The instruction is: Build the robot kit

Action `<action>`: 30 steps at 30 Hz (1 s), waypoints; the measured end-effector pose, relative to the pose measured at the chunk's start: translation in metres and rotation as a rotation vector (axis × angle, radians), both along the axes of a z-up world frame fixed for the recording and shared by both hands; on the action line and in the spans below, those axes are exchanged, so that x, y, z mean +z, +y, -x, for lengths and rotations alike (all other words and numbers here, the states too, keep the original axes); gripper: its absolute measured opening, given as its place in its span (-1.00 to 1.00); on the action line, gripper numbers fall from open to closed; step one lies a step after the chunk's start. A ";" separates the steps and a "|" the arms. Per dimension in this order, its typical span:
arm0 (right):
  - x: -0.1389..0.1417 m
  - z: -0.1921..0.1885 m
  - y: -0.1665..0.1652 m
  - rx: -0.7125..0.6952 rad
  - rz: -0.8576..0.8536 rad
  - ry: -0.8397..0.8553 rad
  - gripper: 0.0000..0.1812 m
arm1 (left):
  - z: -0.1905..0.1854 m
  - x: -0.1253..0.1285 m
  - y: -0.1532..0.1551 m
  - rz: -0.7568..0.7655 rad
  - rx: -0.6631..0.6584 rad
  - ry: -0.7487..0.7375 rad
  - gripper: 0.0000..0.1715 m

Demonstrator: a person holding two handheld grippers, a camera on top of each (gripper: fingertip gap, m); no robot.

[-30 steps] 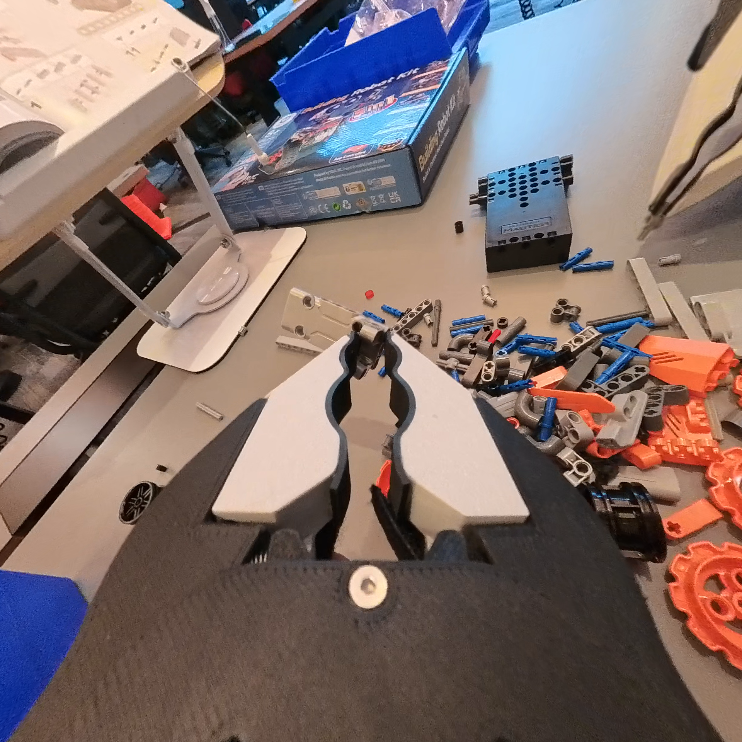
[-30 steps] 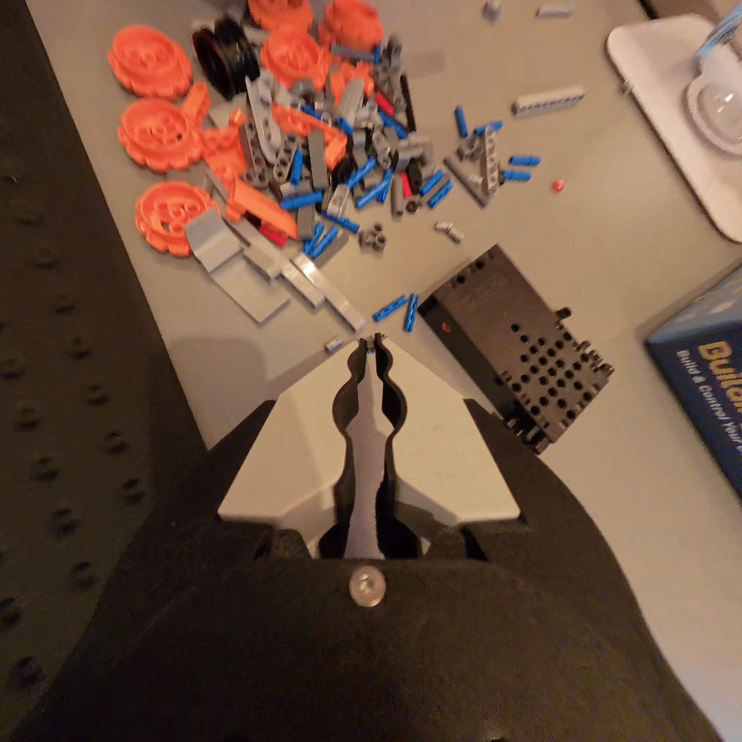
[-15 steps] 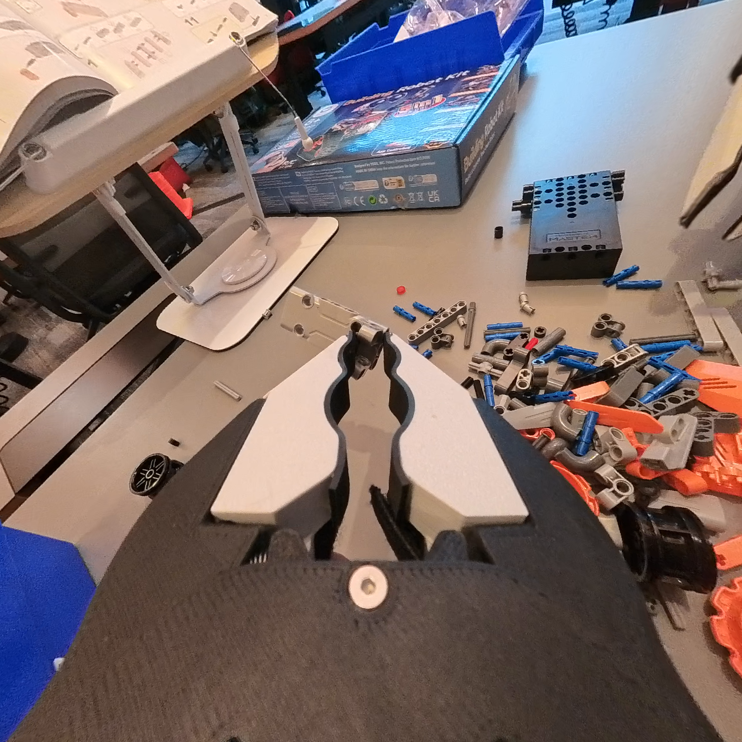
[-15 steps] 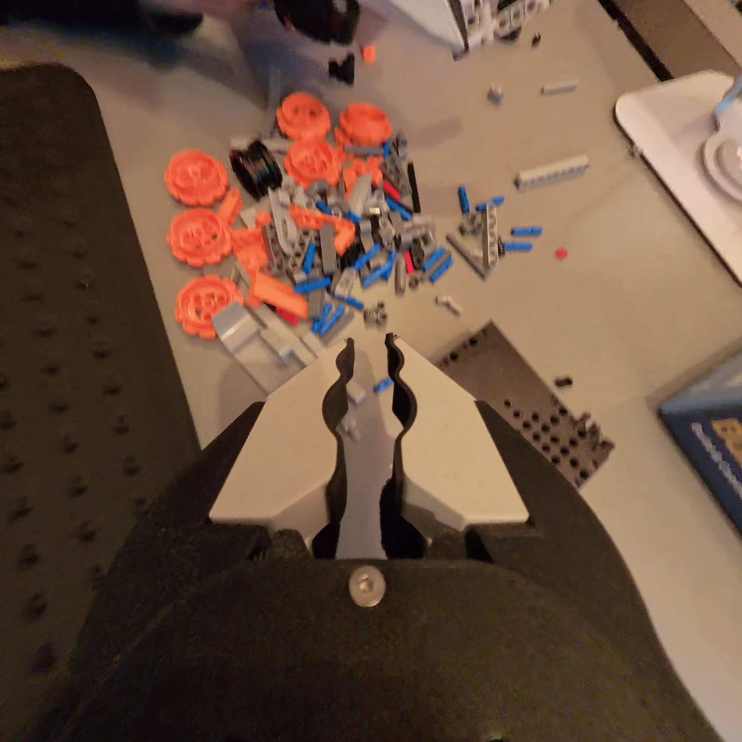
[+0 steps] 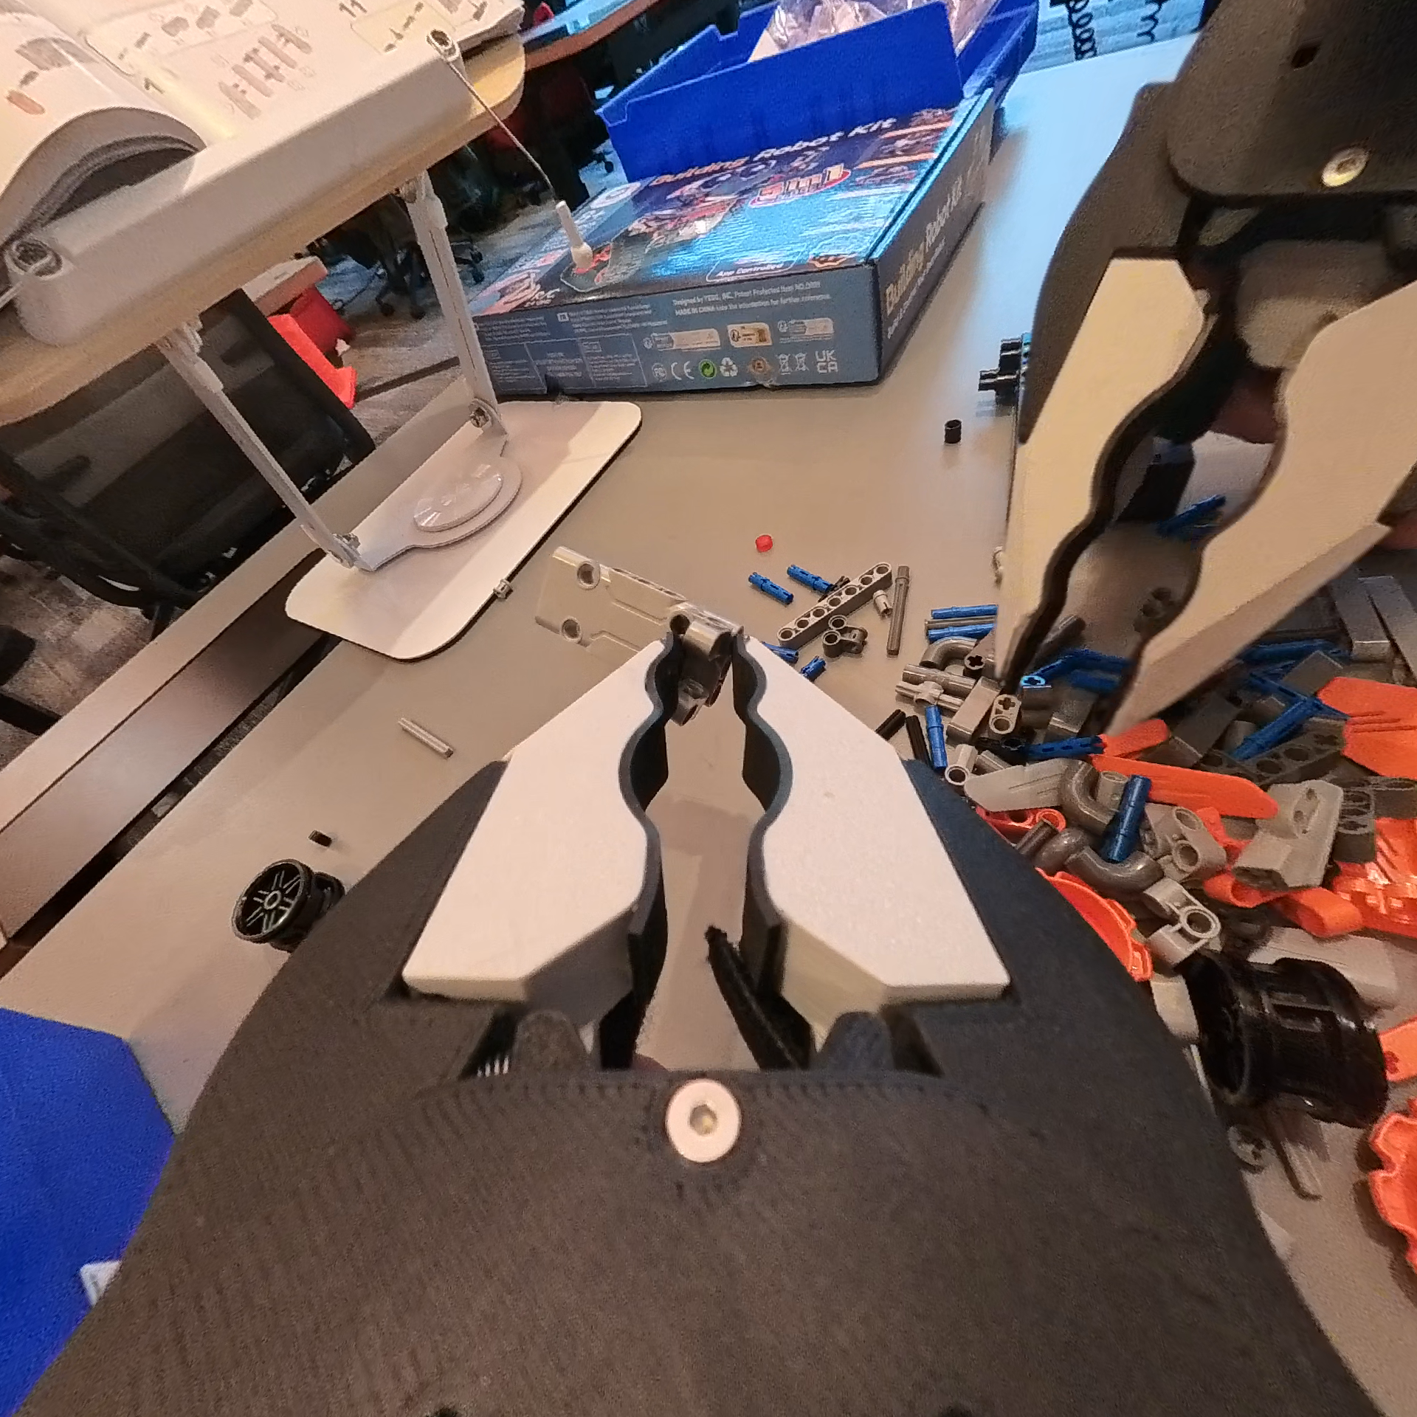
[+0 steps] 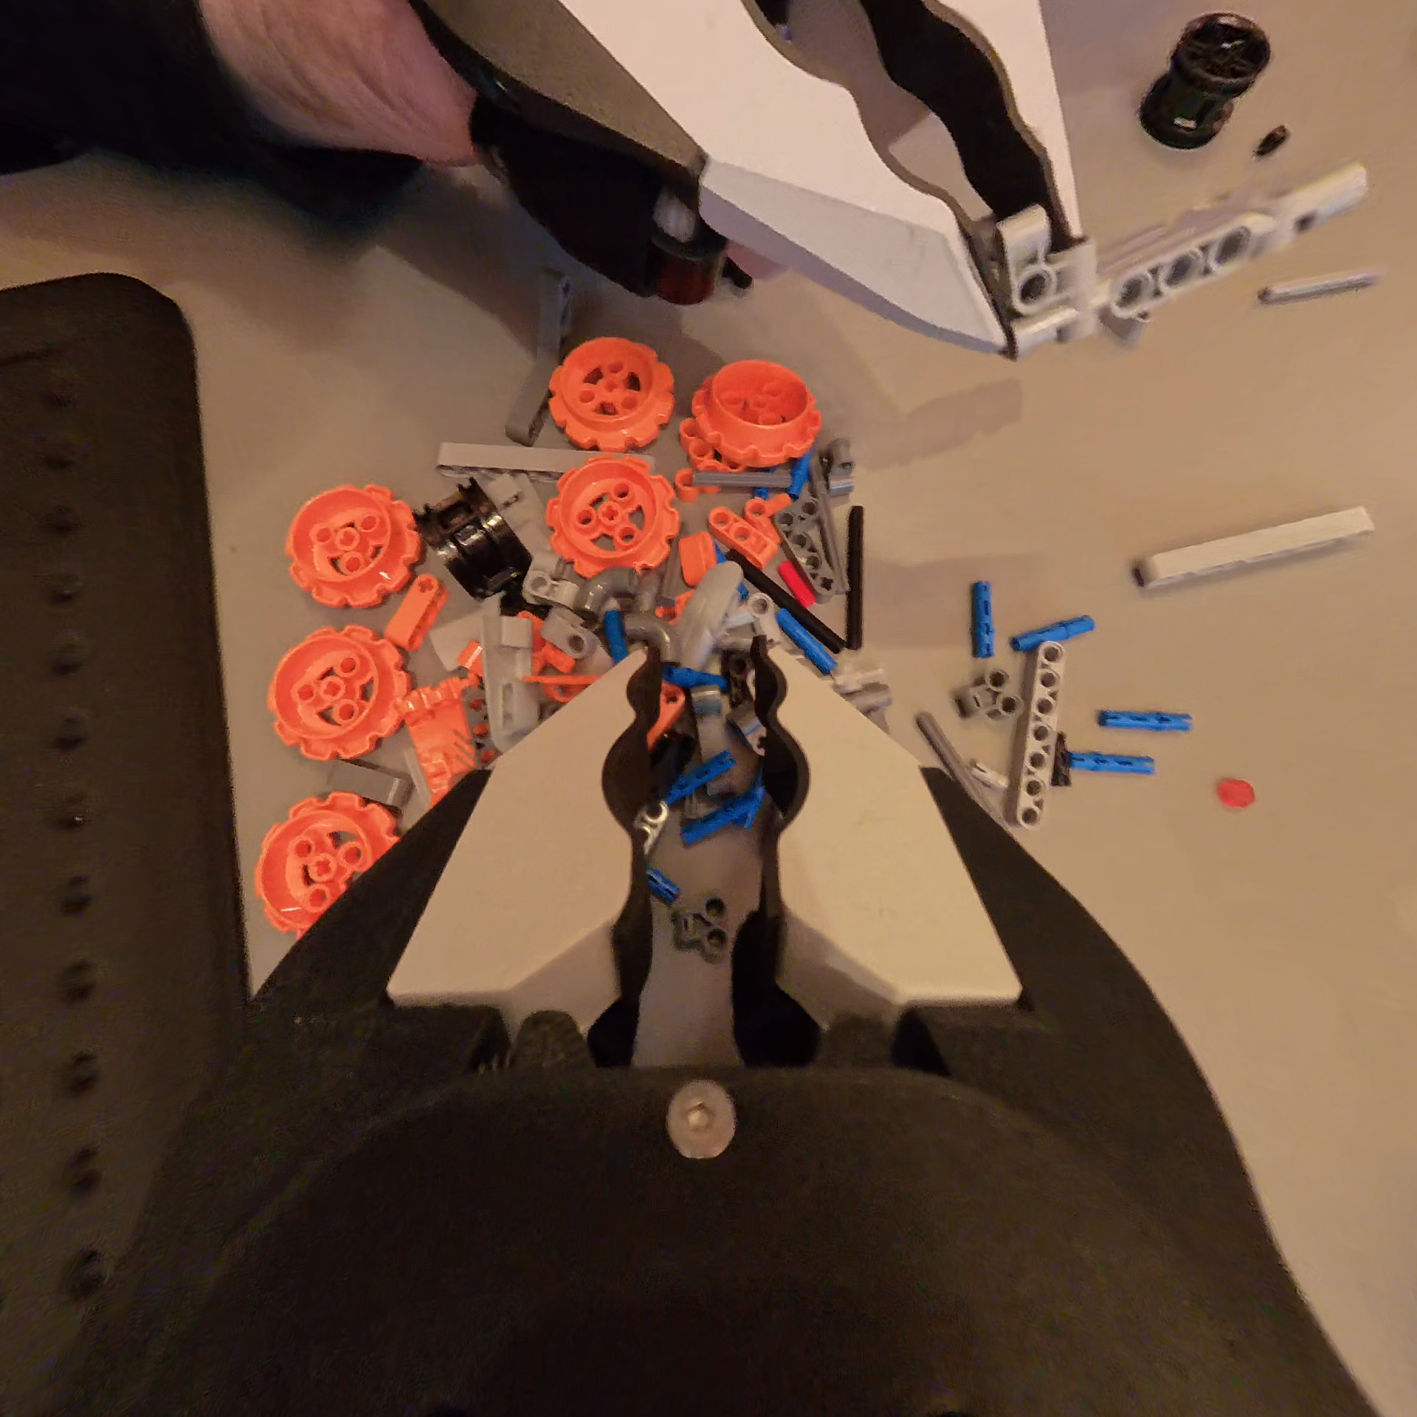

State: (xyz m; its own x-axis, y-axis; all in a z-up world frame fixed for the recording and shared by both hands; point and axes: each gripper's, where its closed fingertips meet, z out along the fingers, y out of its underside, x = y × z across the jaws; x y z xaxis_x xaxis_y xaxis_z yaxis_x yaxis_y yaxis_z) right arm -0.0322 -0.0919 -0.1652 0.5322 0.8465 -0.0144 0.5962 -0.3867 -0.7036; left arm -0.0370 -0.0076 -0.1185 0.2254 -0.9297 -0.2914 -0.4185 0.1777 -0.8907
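bare grey table (image 5: 736, 475) lies open between the blue box (image 5: 736, 253) and the parts pile (image 5: 1150, 782); the white stand base (image 5: 475, 529) blocks the left; the right gripper (image 5: 1062, 694) stands over the pile's near edge

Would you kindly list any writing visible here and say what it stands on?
I will not quote writing; here is what bears it.
Blue kit box: printed title and side marks.
Instruction booklet on white stand: small print, numbers.
Right wrist view: none.
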 end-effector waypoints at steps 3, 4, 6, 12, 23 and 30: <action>-0.008 0.007 -0.006 0.027 0.053 -0.002 -0.73 | -0.001 -0.002 -0.001 0.002 -0.004 0.005 -0.88; -0.012 0.008 -0.009 0.039 0.065 -0.016 -0.74 | -0.001 -0.002 0.000 0.001 -0.003 0.005 -0.87; -0.018 0.010 -0.016 0.061 0.099 -0.026 -0.77 | 0.000 -0.001 0.001 0.000 0.002 0.001 -0.88; -0.014 0.010 -0.030 0.119 0.136 -0.001 -0.91 | 0.000 0.000 0.002 0.000 0.009 -0.002 -0.87; -0.006 0.007 -0.011 0.054 0.032 0.054 -0.75 | -0.004 -0.001 -0.003 0.025 -0.005 -0.011 -0.87; -0.014 0.007 -0.013 0.069 0.013 -0.021 -0.86 | -0.005 -0.002 -0.004 0.038 -0.012 -0.015 -0.88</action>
State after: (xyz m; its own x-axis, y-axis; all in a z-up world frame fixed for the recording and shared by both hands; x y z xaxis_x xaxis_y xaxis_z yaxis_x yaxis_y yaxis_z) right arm -0.0389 -0.1044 -0.1797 0.4726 0.8812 -0.0150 0.6366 -0.3531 -0.6857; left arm -0.0324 -0.0120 -0.1206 0.2185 -0.9425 -0.2528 -0.4027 0.1489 -0.9031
